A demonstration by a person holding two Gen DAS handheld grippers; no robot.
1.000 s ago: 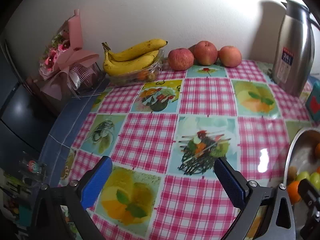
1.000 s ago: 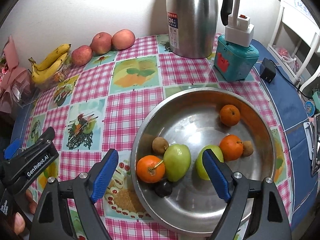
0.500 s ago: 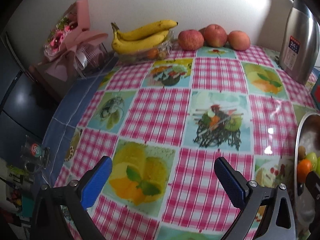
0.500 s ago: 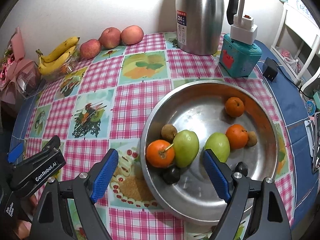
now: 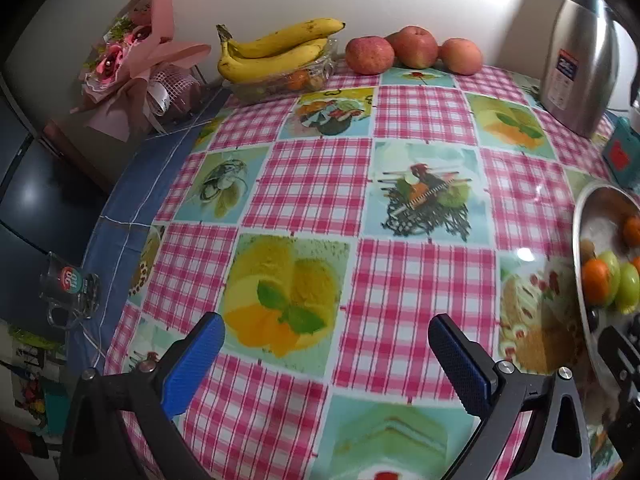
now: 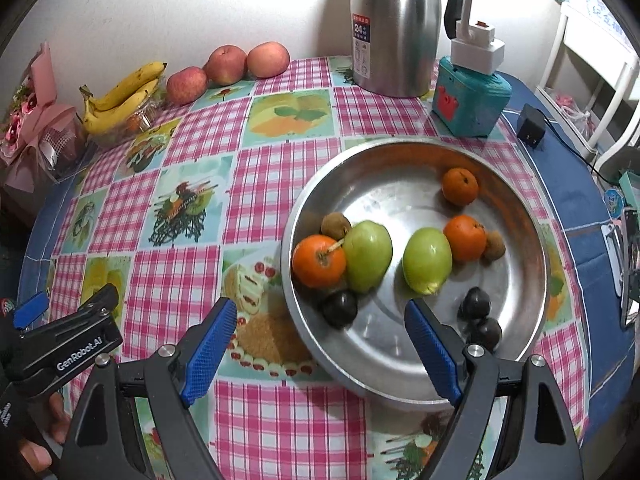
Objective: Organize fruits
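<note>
A steel bowl point(image 6: 400, 168) on the checked tablecloth holds oranges point(image 6: 319, 261), two green fruits point(image 6: 426, 261), small brown kiwis point(image 6: 335, 225) and dark plums point(image 6: 340, 308). My right gripper point(image 6: 322, 348) is open and empty above the bowl's near left rim. Three apples point(image 5: 414, 46) and a banana bunch point(image 5: 276, 50) on a glass dish lie at the table's far edge. My left gripper point(image 5: 326, 364) is open and empty above the near tablecloth; the bowl point(image 5: 580, 208) shows at its right.
A steel thermos point(image 6: 396, 28) and a teal box with a white charger point(image 6: 472, 96) stand behind the bowl. A pink bouquet point(image 5: 136, 64) stands at the far left. A black adapter point(image 6: 530, 126) lies on the blue cloth at the right.
Both grippers have pulled back and risen from the table; more of the near tablecloth and the bowl is in view. Both stay open.
</note>
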